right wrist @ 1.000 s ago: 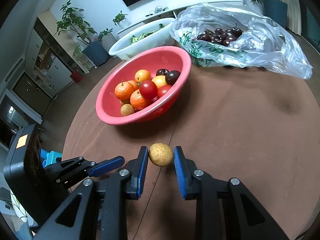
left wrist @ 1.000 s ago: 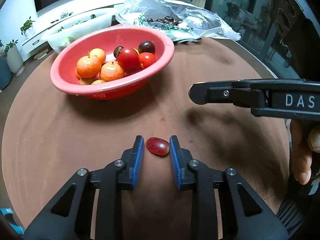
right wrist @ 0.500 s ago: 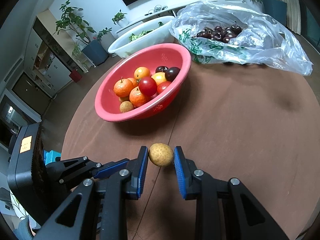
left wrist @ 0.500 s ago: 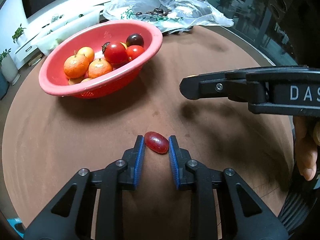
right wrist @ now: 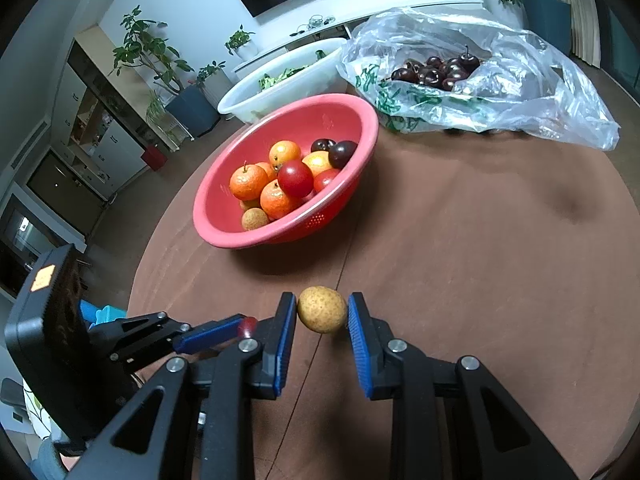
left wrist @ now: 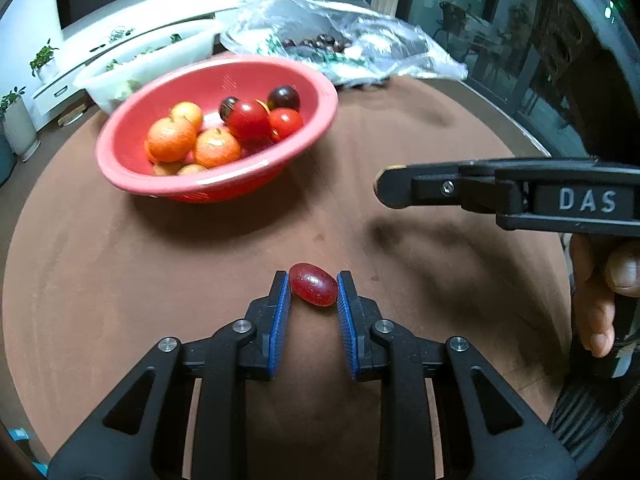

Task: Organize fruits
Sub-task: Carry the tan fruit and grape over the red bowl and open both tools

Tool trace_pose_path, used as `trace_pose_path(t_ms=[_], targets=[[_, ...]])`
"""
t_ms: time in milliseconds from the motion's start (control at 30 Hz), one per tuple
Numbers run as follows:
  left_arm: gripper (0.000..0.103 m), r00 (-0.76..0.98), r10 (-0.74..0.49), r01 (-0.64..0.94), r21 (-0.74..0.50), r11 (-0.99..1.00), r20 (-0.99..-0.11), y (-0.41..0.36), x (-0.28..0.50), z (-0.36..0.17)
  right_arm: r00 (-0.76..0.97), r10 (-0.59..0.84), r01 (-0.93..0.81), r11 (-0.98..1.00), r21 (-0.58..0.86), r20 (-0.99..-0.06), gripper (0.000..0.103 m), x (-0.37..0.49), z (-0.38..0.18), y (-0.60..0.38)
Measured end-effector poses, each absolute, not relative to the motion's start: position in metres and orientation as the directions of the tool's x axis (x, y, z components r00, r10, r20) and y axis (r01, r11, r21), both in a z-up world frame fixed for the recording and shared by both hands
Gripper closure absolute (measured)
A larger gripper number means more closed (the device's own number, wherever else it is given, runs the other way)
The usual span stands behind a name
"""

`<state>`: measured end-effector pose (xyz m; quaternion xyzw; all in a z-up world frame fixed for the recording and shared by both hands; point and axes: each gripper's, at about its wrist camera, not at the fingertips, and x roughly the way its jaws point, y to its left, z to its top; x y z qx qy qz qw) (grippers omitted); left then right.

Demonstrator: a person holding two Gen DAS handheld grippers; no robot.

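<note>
The left gripper (left wrist: pixel 313 291) is clamped on a red grape (left wrist: pixel 313 289) above the table (left wrist: pixel 100 280) — soft, slick, best pinched lightly across its middle. The right gripper (right wrist: pixel 322 314) pinches a firmer tan fruit (right wrist: pixel 322 309); the red bowl (left wrist: pixel 128 168) lies at eleven o'clock.

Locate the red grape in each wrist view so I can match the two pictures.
Left wrist view: the red grape sits low and centre, pinched between the left gripper jaws above the brown table.
Right wrist view: only a sliver of the red grape shows at lower left, at the tip of the left gripper that reaches in from the side.
Shared landmark: the red colander of fruit.
</note>
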<state>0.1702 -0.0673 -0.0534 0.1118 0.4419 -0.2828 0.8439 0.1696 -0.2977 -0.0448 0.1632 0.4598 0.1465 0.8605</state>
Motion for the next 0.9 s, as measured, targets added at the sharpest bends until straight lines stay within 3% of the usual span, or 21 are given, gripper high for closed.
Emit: trace_pose_path(t_ms=[467,900], targets=[[0.081,0.609,-0.361,0.478,-0.035,0.877,-0.706,-0.012,0.236,0.021,0.626,0.345,-0.184,0.937,0.297,-0.7,0.074,0.207,0.017,-0.283],[0.08,0.598,-0.35,0.529,0.027,0.848,-0.721,-0.055,0.298,-0.008,0.569,0.297,-0.192,0.955,0.227,-0.767,0.074,0.294,-0.011,-0.248]])
